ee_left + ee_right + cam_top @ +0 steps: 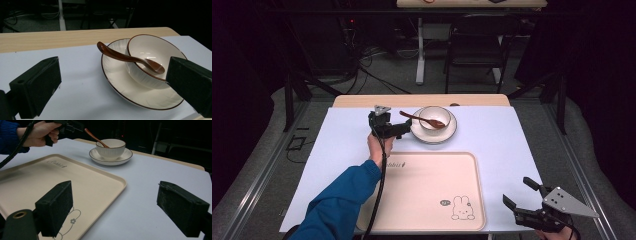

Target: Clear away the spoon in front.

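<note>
Tabletop (512, 135): white sheet over wood, everything sits toward the person's side.

Tray (432, 192): beige, bunny print, near edge, nothing on it. Prob the drop-off spot, parked between the two arms so either can reach.

Plate (451, 134): white w/ dark rim, just past the tray's far edge, not touching it. Bowl (435, 117) stands upright on it, centred-ish, so the set could move as one stack.

Spoon (422, 119): brown, scoop end down inside the bowl, handle leaning over the rim and sticking out to the left, tip in the air over the plate edge. In the left gripper view the handle (115, 53) points back toward the left tool, so an easy grab w/o touching the bowl.

Left tool (399, 130): just beside the plate's left rim, below the spoon handle, aimed at the set. Jaws spread wide, holding nothing; no contact w/ spoon or plate yet. Looks like an approach for the handle, imo.

Right tool (519, 192): near corner of tabletop, right of tray, well apart from the dishes. Jaws also wide apart, nothing between them. Reads as waiting, kept clear of the left arm's path.
</note>
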Demonstrator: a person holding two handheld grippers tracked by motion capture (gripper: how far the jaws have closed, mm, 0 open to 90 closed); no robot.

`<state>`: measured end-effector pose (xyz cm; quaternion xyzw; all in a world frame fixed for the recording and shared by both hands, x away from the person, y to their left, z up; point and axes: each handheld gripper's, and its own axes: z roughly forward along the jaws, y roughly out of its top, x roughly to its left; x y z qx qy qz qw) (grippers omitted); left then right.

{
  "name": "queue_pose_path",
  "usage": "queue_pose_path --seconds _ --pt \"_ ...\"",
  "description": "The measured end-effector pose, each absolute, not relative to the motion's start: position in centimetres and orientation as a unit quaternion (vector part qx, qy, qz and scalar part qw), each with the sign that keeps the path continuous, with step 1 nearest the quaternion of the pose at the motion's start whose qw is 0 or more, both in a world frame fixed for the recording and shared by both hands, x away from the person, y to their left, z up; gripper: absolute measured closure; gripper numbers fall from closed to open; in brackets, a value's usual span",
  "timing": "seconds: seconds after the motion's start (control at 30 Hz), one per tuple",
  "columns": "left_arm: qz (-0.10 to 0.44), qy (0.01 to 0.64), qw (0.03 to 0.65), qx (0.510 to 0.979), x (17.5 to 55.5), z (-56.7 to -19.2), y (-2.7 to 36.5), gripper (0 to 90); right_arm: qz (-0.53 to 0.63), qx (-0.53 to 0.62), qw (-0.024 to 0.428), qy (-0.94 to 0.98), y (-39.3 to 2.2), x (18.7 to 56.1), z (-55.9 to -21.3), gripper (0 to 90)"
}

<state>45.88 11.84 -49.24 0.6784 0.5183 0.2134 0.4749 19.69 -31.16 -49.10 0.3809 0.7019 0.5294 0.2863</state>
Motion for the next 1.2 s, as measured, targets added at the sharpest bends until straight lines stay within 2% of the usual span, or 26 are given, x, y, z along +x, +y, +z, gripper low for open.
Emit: queue_pose_path --seconds 0.27,0.5,0.83,1.2 --pt "0.208 0.524 0.477 0.674 46.8 -49.8 11.3 1.9 0.530 0.380 0.288 0.701 -31.2 19.7 -49.1 12.6" --pt "0.208 0.521 0.476 0.678 47.4 -49.9 10.6 14.3 0.530 0.380 0.288 0.701 -31.2 19.7 -49.1 12.6" --pt "0.206 0.522 0.465 0.685 48.1 -50.5 9.4 21.4 0.532 0.382 0.287 0.700 -31.2 19.6 -49.1 12.5" --pt "0.205 0.542 0.477 0.660 48.6 -51.2 9.3 38.8 0.532 0.381 0.288 0.699 -31.3 19.7 -49.1 12.5"
